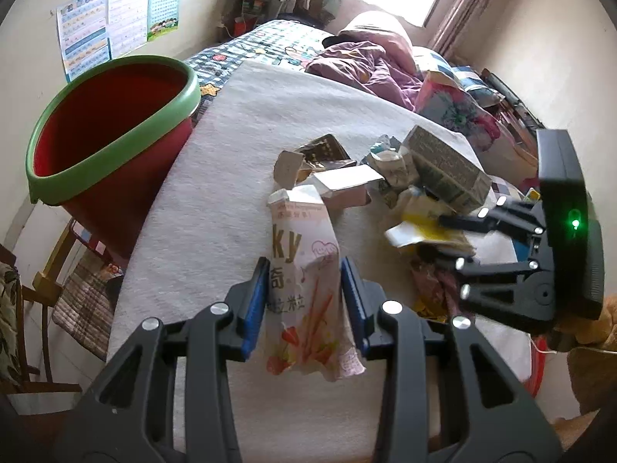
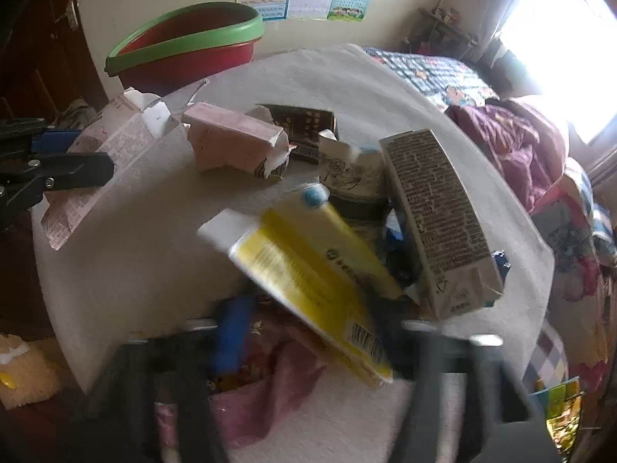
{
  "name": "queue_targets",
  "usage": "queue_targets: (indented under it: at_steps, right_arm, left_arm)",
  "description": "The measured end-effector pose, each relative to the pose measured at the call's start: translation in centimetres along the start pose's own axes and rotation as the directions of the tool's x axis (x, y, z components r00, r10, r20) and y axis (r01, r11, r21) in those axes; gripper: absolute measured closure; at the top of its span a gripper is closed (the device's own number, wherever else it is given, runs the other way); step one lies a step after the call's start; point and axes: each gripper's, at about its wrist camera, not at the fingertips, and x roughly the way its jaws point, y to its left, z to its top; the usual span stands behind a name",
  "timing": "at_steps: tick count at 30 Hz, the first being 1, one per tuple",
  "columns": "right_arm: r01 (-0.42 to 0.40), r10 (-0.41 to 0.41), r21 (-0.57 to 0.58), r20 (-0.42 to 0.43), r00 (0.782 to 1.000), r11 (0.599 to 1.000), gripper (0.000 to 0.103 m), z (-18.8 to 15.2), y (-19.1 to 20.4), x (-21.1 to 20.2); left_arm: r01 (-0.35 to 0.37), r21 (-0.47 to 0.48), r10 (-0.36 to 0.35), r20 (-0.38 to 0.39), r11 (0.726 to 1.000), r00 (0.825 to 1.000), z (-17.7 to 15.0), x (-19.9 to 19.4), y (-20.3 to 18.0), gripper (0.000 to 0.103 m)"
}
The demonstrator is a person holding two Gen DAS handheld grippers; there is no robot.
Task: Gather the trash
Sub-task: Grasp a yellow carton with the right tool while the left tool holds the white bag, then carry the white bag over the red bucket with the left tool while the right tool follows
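Blue pads on my left gripper (image 1: 304, 301) are pressing both sides of a pink-and-white snack box (image 1: 304, 277), its jaws narrowed to the box's width, and the box is sticking out ahead of the fingers over the near part of the white cloth (image 1: 246, 146) that is covering the table. Off the cloth's far left corner a red bin with a green rim (image 1: 112, 146) is standing with its mouth open. My right gripper (image 2: 308, 328) is showing blurred in its own camera; a yellow-and-white carton (image 2: 308, 277) is lying slanted between its fingers, and I am reading the jaws as closed on it, though the blur is hiding the far pad. More trash is sitting heaped toward the cloth's middle and right side: a grey printed carton (image 2: 435, 208) just beside the yellow one, a pale pink box (image 2: 231, 139) on its side, a dark gold-printed wrapper (image 2: 304, 119) behind it, and a crumpled pink wrapper (image 2: 266, 386) at the near edge under my right fingers. Beyond the far edge a bed (image 1: 270, 44) with a purple quilt (image 1: 366, 65) is lying.
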Motion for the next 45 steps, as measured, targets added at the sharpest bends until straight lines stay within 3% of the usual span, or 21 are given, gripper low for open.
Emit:
queue_targets:
  at_steps: [10, 13, 17, 22, 28, 33, 40, 45]
  right_arm:
    - [-0.063, 0.041, 0.112, 0.188, 0.981, 0.992, 0.097, 1.5, -2.1, -5.8]
    - [-0.102, 0.060, 0.153, 0.260, 0.964, 0.983, 0.097, 2.4, -2.8, -7.6]
    - [-0.142, 0.083, 0.186, 0.292, 0.953, 0.972, 0.097, 3.4, -3.5, -8.1]
    - [-0.237, 0.165, 0.249, 0.276, 0.947, 0.939, 0.097, 3.3, -4.5, -7.1]
    - [-0.235, 0.181, 0.260, 0.215, 0.960, 0.937, 0.097, 2.9, -4.0, -5.2]
    - [-0.244, 0.182, 0.279, 0.230, 0.956, 0.929, 0.097, 2.4, -4.0, -5.4]
    - [-0.246, 0.132, 0.305, 0.352, 0.927, 0.920, 0.097, 3.7, -5.1, -8.5]
    - [-0.307, 0.147, 0.343, 0.422, 0.895, 0.888, 0.095, 5.0, -6.0, -9.8]
  left_arm:
    - [0.020, 0.030, -0.021, 0.030, 0.999, 0.999, 0.7, -0.6, -0.4, 0.067]
    - [0.026, 0.035, -0.027, 0.039, 0.999, 0.999, 0.9, -0.7, -0.5, 0.067]
    - [0.025, 0.038, -0.027, 0.056, 0.999, 0.998, 1.2, -1.0, -0.4, 0.067]
    - [0.010, 0.017, -0.011, 0.074, 1.000, 0.997, 1.3, -1.5, 0.4, 0.067]
    - [-0.007, -0.014, 0.008, 0.079, 1.000, 0.997, 1.6, -1.7, 1.7, 0.067]
    - [-0.009, -0.023, 0.011, 0.083, 1.000, 0.996, 1.7, -1.7, 1.9, 0.067]
    - [-0.016, -0.036, 0.019, 0.093, 0.999, 0.995, 1.8, -1.7, 2.3, 0.067]
    - [-0.017, -0.039, 0.021, 0.088, 0.999, 0.996, 1.9, -1.4, 2.5, 0.067]
